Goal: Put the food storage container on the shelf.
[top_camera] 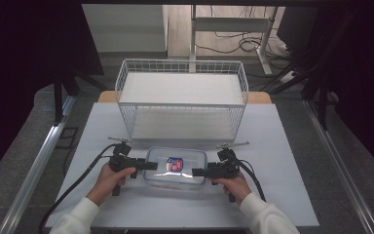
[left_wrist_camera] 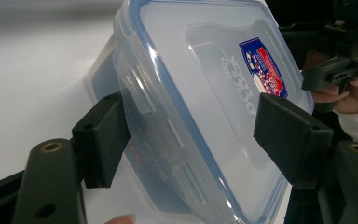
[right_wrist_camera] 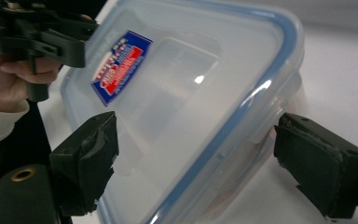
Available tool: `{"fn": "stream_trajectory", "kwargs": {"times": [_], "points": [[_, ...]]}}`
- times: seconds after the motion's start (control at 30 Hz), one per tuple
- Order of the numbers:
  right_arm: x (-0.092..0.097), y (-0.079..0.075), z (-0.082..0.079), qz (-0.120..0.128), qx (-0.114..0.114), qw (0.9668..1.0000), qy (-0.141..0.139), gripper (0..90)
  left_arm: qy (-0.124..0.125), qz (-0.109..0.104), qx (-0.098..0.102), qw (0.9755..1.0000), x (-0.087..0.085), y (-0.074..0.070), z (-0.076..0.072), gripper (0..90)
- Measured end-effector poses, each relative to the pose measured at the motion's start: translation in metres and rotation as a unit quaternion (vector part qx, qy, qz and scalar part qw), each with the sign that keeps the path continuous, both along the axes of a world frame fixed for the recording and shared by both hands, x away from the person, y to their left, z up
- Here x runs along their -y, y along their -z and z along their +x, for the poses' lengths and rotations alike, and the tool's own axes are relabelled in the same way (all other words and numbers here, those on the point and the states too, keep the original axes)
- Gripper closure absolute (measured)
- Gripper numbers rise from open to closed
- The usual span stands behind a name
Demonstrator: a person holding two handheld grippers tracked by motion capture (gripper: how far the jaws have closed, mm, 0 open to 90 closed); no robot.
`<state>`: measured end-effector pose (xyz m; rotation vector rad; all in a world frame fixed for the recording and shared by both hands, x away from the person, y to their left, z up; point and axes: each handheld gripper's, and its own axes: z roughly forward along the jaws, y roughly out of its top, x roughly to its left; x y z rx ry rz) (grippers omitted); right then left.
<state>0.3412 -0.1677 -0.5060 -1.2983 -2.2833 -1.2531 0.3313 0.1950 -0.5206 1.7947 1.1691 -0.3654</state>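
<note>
A clear plastic container with a blue-rimmed lid and a blue and red sticker sits on the white table, near its front. My left gripper is at the container's left end, held by a hand. In the left gripper view its jaws straddle the container's rim: one pad against the side latch, the other just over the lid. My right gripper is at the right end. It stands open around the container's edge, with its pads apart from it.
A white wire rack with two shelves stands behind the container, across the table's middle. Cables trail from both grippers toward the front edge. Desk legs and floor cables lie beyond the table's far edge.
</note>
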Motion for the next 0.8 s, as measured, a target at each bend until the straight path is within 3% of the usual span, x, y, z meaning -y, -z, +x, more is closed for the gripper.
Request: {"fn": "stream_trajectory", "kwargs": {"times": [0.17, 0.27, 0.3, 0.37, 0.53, 0.8], "points": [[0.002, 0.0, 0.001, 0.008, -0.025, 0.9996, 0.012, 18.9, -0.002, 0.001, -0.002, 1.0, 0.0, 0.0, -0.001, 28.3], [0.006, -0.001, 0.001, 0.013, -0.041, 0.9989, 0.015, 26.1, -0.003, 0.002, -0.002, 1.0, -0.001, -0.001, -0.002, 28.5], [0.01, -0.003, -0.001, 0.019, -0.05, 0.9985, 0.013, 32.1, -0.006, 0.0, -0.001, 1.0, -0.002, 0.0, -0.005, 28.8], [0.011, -0.004, -0.002, 0.022, -0.057, 0.998, 0.014, 33.9, -0.008, -0.002, 0.002, 1.0, -0.002, -0.001, -0.006, 29.5], [0.017, -0.006, -0.007, 0.041, -0.061, 0.9971, 0.022, 44.3, -0.015, 0.002, 0.021, 0.9997, -0.004, -0.008, -0.018, 35.3], [0.018, -0.013, -0.023, 0.044, -0.044, 0.9975, 0.034, 49.8, -0.032, 0.001, 0.03, 0.9991, -0.006, -0.014, -0.035, 41.1]]}}
